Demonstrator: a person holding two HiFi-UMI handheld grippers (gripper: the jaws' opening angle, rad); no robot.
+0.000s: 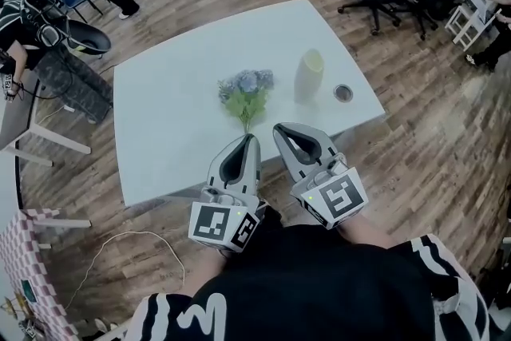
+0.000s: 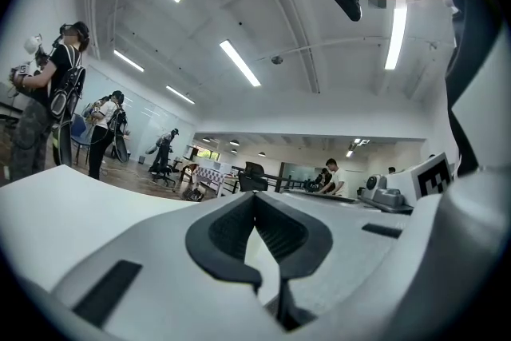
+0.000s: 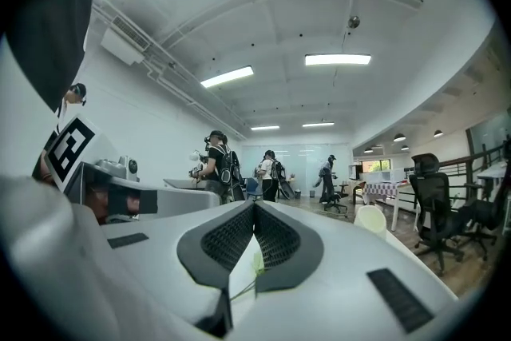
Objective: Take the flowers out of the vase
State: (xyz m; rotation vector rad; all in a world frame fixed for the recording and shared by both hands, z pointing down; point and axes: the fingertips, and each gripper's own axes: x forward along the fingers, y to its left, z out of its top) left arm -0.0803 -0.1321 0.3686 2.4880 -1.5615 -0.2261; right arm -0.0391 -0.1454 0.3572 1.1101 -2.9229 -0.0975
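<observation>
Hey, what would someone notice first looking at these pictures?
A bunch of blue flowers lies on the white table, apart from the pale vase standing upright to its right. At the near edge the left gripper and right gripper point toward the flowers, both with jaws together and nothing held.

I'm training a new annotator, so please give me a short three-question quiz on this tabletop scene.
1. True or false: the flowers stand inside the vase.
2. In the head view, on which side of the vase are the flowers? A left, B right, C behind it.
3. Fill in: the jaws of the left gripper and the right gripper are both ____.

Key: 1 false, they lie on the table, apart from the vase. 2 A. 3 shut.
</observation>
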